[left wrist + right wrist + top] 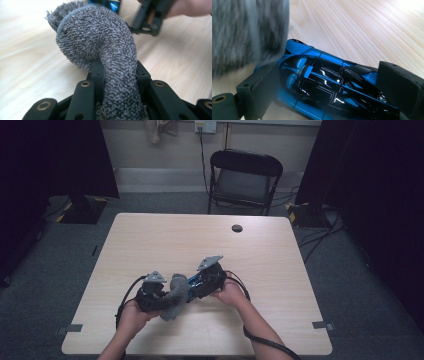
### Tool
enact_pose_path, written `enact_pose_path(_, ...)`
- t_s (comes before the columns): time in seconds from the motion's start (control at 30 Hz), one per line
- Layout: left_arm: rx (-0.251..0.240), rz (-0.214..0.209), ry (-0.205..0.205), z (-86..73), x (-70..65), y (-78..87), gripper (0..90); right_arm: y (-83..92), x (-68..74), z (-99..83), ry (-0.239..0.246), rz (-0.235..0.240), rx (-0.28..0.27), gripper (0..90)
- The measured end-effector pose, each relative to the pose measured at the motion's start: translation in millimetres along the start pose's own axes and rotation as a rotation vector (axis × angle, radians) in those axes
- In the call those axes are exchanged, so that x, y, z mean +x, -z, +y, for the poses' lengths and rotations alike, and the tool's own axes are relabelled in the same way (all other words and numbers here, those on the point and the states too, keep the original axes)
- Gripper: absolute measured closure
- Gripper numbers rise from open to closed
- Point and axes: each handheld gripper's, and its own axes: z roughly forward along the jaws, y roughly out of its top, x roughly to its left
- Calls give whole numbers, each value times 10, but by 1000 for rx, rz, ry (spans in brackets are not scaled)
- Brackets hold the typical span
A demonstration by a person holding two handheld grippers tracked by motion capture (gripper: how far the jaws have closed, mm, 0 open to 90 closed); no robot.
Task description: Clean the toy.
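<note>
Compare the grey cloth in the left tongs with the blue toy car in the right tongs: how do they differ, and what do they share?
The grey cloth is soft, fuzzy and matt; the blue toy car is hard, glossy and reflective. The cloth is plain grey and bends over limply above the left tongs; the car is blue with black panels and keeps a rigid shape, lying across the right tongs. Both are clamped between black jaws over the wooden table.

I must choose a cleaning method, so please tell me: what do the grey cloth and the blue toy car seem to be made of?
The grey cloth looks like soft looped terry or microfibre, matt: its surface is all small fuzzy loops and it bends limply where the left gripper pinches it. The blue toy car seems to be hard glossy plastic or painted metal: sharp bright reflections on its blue and black panels. Which of the two I cannot tell.
</note>
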Motion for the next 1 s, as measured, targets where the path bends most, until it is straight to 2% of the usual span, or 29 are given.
enact_pose_path(0.07, -16, 13, 14, 2, 70, 55, 689, -3, 6, 5, 2, 2, 2, 53)
enact_pose_path(0.13, -27, 48, 17, -2, 133, 98, 689, -6, 16, 11, 5, 5, 5, 53)
enact_pose_path(0.2, -41, 72, 39, -17, 204, 125, 688, -9, 20, 11, 4, 5, 3, 53)
enact_pose_path(0.27, -37, 90, 45, -34, 258, 120, 687, -9, 21, 8, 6, 5, 0, 53)
enact_pose_path(0.4, -30, 140, 69, -74, 364, 57, 685, -8, 23, 13, 7, 3, 6, 53)
enact_pose_path(0.47, -16, 150, 69, -75, 391, 12, 685, -9, 24, 11, 6, 2, 3, 53)
enact_pose_path(0.63, 5, 187, 79, -70, 411, -106, 685, -10, 32, 8, 3, 3, 0, 53)
enact_pose_path(0.7, 14, 201, 71, -70, 419, -153, 684, -10, 33, 10, 5, 2, 2, 53)
enact_pose_path(0.9, 71, 189, 49, -69, 391, -323, 681, -10, 37, 1, 5, 2, -6, 53)
enact_pose_path(1.0, 77, 175, 48, -57, 375, -352, 681, -11, 41, 13, 3, 1, 3, 53)
